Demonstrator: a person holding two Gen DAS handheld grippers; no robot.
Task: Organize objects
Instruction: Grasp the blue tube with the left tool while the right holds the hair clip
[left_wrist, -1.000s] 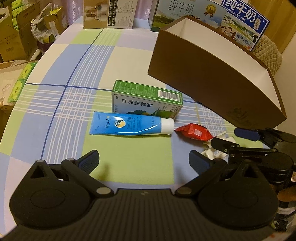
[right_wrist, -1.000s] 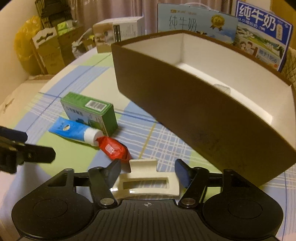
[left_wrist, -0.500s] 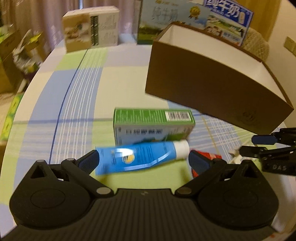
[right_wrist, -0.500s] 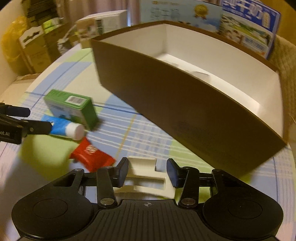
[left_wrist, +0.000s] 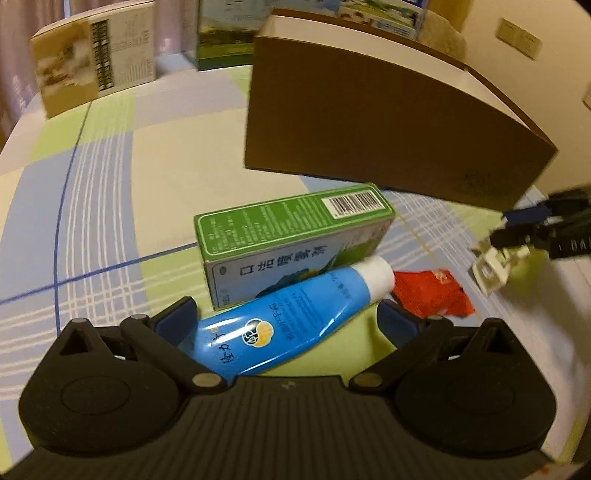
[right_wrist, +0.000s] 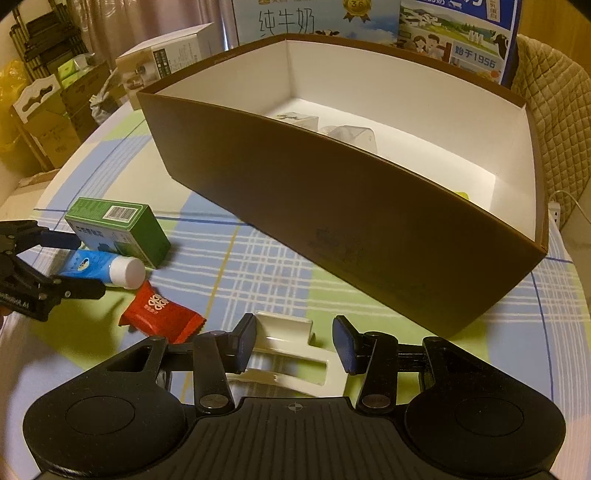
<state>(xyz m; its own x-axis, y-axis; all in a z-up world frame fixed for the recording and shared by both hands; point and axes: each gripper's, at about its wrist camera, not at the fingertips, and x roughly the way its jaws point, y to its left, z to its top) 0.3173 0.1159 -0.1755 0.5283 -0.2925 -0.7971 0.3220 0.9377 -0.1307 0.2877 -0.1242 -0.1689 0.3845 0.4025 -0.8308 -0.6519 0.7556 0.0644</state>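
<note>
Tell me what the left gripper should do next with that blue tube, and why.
Probably close. The left gripper is open with the blue tube lying between its fingers, apparently not yet pinched. The brown box sits open just beyond, ready to receive it.

Left wrist view: low over the counter (left_wrist: 110, 192), close behind the left tongs (left_wrist: 286, 325), facing the blue tube (left_wrist: 288, 317) and green carton (left_wrist: 291, 236). Right wrist view: slightly higher behind the right tongs (right_wrist: 293, 345), facing into the brown box (right_wrist: 332, 206). Shared by both: tube, carton, red packet (right_wrist: 160, 312), box's near wall, and each other's tongs at the frame edge.
</note>
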